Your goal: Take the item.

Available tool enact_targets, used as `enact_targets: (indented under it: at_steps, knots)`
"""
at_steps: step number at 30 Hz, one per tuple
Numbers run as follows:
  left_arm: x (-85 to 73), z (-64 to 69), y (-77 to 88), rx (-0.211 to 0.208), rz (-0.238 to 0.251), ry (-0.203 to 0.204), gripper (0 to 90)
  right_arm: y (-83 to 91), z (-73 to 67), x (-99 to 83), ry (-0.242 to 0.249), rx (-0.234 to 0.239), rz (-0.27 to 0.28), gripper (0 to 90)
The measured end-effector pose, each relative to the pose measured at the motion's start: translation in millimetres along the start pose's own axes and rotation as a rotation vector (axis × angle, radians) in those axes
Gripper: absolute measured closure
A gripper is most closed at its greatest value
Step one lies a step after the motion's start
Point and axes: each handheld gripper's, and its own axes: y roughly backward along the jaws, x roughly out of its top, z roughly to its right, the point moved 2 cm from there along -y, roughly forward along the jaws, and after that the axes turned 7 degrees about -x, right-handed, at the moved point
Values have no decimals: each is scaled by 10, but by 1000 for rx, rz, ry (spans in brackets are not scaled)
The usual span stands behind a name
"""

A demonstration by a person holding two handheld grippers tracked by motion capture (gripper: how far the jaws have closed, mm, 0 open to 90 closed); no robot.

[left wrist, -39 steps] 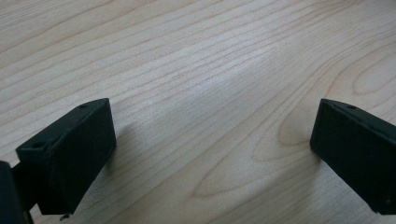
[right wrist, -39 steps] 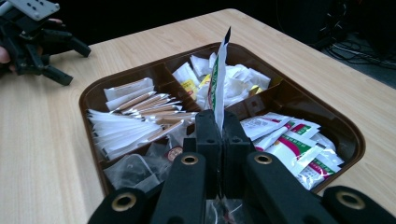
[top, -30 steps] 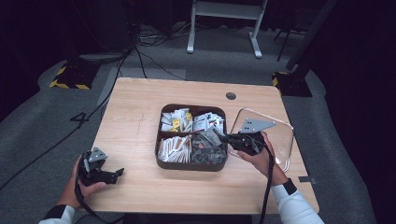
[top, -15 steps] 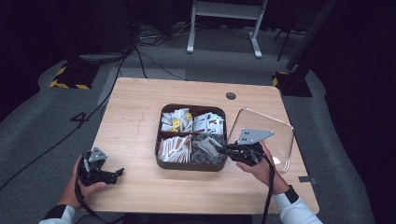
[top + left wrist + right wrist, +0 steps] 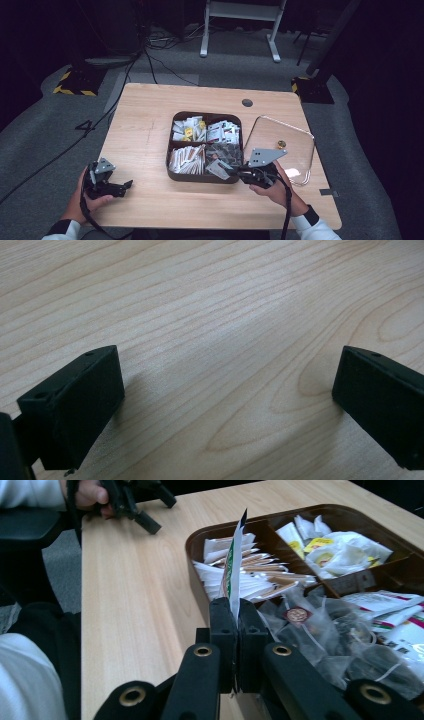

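The right tool (image 5: pixel 234 615) is pinching a flat paper sachet (image 5: pixel 232 567) edge-on, holding it above the brown 4-compartment tray's (image 5: pixel 172 170) 5 o'clock corner. The pick looks done; where the sachet goes is still open. The tray's clear lid (image 5: pixel 300 137) is lying off at 3 o'clock. The left tool (image 5: pixel 107 185) is resting spread on the tabletop (image 5: pixel 145 125) at 8 o'clock, gripping nothing.

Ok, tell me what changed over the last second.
The right gripper, shut on a packet, slid along the tray's near edge toward its front right corner, carrying the packet with it. The left gripper stayed open and resting on the table; tray and clear lid kept their places.
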Motion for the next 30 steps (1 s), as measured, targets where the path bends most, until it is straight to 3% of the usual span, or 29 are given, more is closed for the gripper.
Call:
enact_targets:
  at_steps: [10,18,30]
  knots:
    - [-1,1,1,0,0,1,5,-126,-248,-35,46,74,-42,889]
    - [0,0,0,0,0,1,5,-314,-455,-118,77,141,-107,889]
    - [0,0,1,1,0,1,5,-486,-604,-230,91,201,-171,885]
